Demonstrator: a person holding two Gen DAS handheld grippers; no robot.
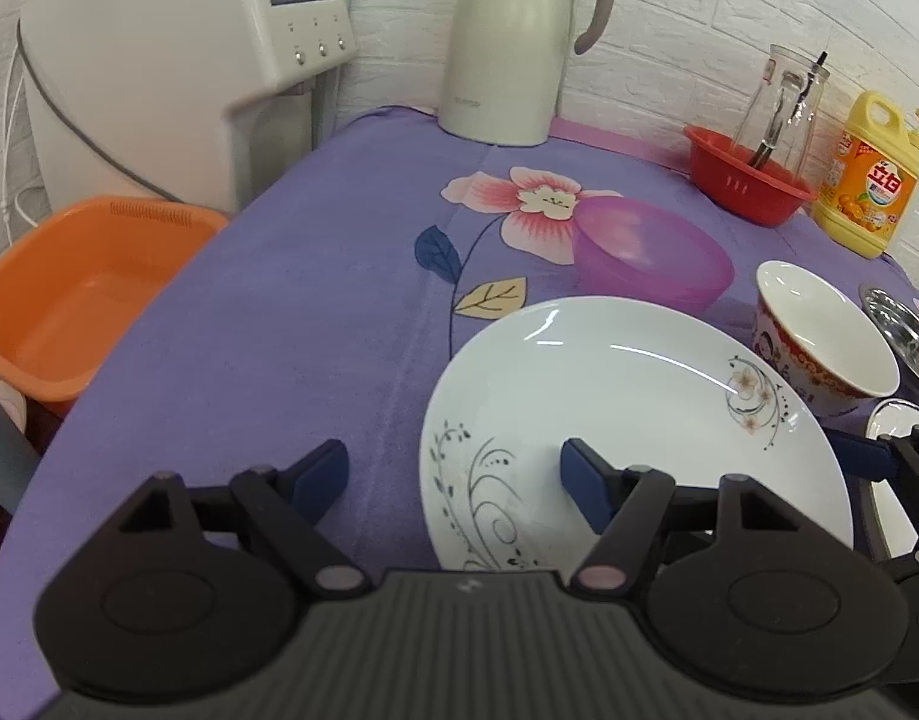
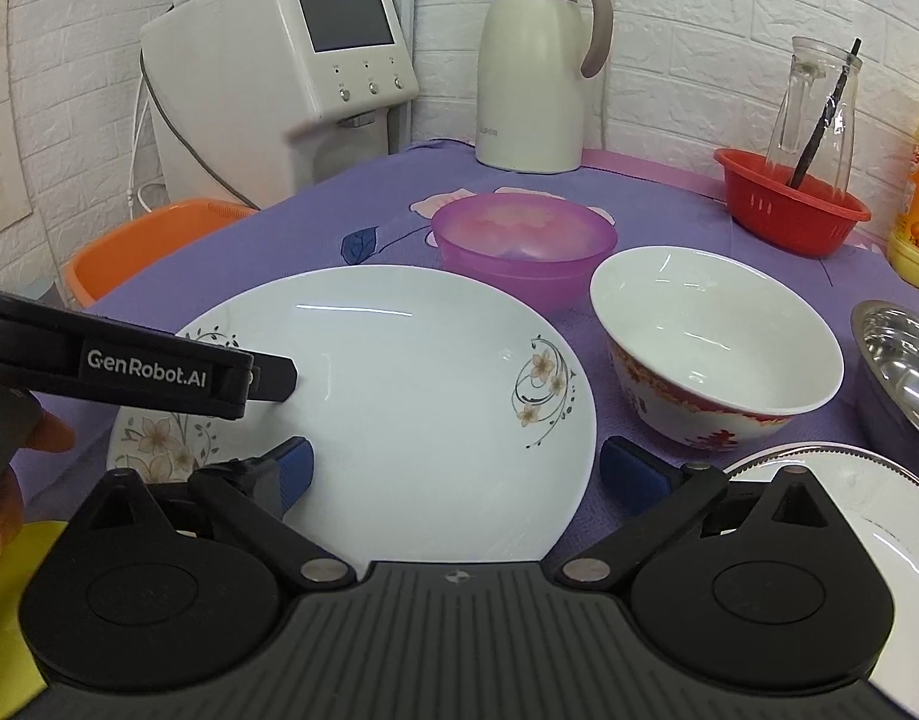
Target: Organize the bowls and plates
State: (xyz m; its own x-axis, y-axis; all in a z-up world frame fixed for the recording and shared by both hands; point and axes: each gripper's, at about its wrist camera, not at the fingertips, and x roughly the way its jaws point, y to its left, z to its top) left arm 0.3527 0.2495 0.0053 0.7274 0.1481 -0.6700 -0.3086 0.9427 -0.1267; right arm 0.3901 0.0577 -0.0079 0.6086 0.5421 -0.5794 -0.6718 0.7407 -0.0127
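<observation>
A white floral plate (image 1: 627,414) (image 2: 411,414) lies on the purple cloth. My left gripper (image 1: 453,474) is open, its jaws either side of the plate's left rim; it also shows in the right wrist view (image 2: 261,381). My right gripper (image 2: 456,471) is open, spanning the plate's near right part. A white bowl with a red pattern (image 1: 819,336) (image 2: 717,342) stands right of the plate. A translucent purple bowl (image 1: 651,252) (image 2: 522,243) stands behind it. A steel bowl (image 2: 897,360) and a second white plate (image 2: 855,516) are at the right.
A cream thermos jug (image 1: 507,42) (image 2: 537,66) and a white water dispenser (image 2: 279,78) stand at the back. A red basket (image 2: 789,204) holds a glass carafe. A yellow detergent bottle (image 1: 867,174) is at the right. An orange basin (image 1: 69,294) sits off the table's left edge.
</observation>
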